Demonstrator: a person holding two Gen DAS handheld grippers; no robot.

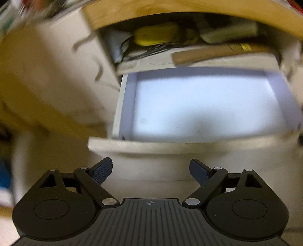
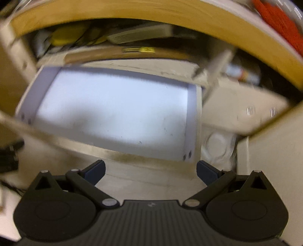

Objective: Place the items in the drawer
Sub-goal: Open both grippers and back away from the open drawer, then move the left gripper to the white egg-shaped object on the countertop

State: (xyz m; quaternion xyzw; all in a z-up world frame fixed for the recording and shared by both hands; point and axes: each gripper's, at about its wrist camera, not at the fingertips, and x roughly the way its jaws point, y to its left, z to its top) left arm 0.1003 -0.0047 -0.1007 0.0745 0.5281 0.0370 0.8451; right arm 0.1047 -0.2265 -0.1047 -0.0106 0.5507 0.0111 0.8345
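Note:
A white drawer is pulled out below a wooden desktop; its pale inside holds nothing that I can see. It also shows in the right wrist view. My left gripper is open and empty, just in front of and below the drawer's front edge. My right gripper is open and empty, in front of the drawer's front right corner. Both views are blurred.
An upper drawer or shelf above holds a yellow object, black cables, a grey-white box and a wooden handle. The wooden desktop edge overhangs. A red thing lies at the top right. White crumpled material lies right of the drawer.

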